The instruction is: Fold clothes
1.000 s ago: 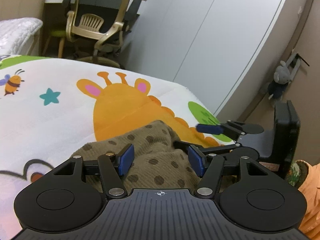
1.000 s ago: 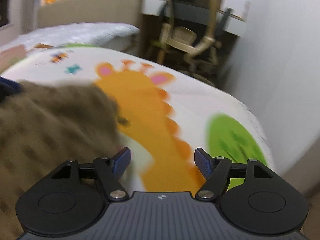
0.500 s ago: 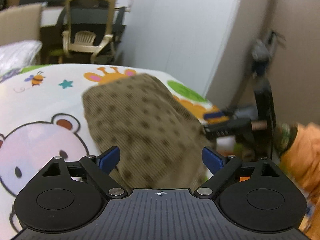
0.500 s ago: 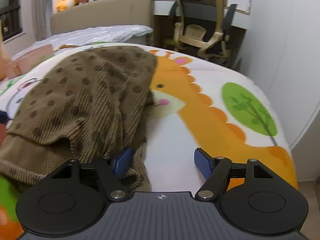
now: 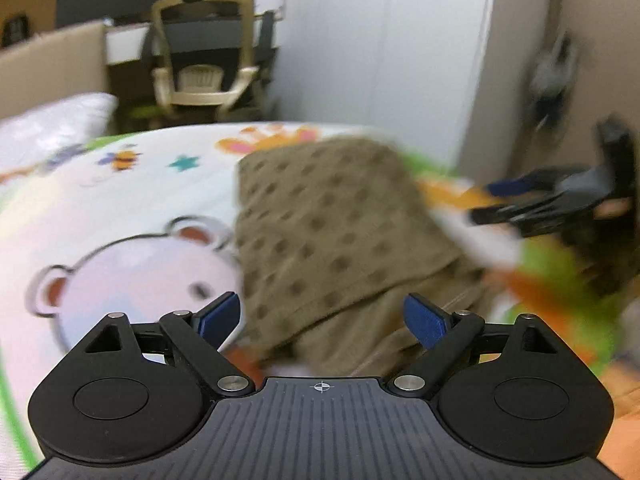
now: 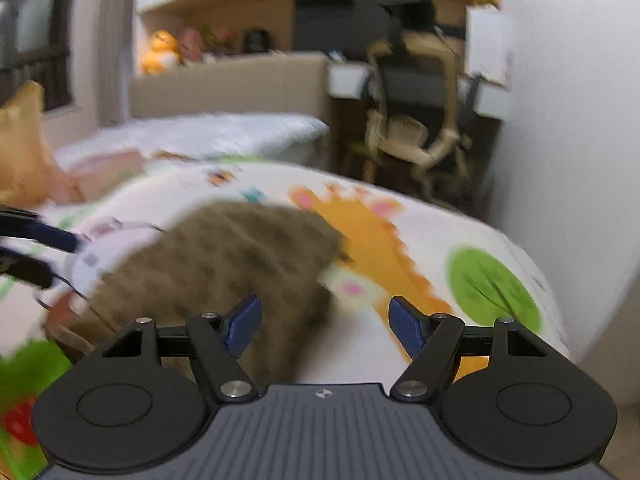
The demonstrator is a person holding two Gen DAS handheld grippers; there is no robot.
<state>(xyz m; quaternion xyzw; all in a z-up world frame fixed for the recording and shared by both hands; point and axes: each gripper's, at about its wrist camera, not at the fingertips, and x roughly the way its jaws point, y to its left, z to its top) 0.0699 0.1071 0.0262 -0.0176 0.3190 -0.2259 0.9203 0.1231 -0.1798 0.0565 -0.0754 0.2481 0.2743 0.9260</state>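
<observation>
- Left gripper [image 5: 322,320]: jaws wide, gripping nothing; they opened in the past second, brown dotted garment [image 5: 332,236] lying between and beyond, toward 12 o'clock.
- Right gripper [image 6: 325,326]: jaws partly open, empty; garment at its 10 o'clock.
- Risk, as I judge it: the loose fold could slip open if a finger snags it.
- Cartoon-print bedsheet [image 5: 132,208]; office chair [image 6: 412,120] at 1 o'clock, white wardrobe [image 5: 380,48].

A brown, ribbed garment [image 5: 332,236] with darker dots lies folded over itself on the bed's cartoon-animal sheet [image 5: 132,208], covering the giraffe print.
</observation>
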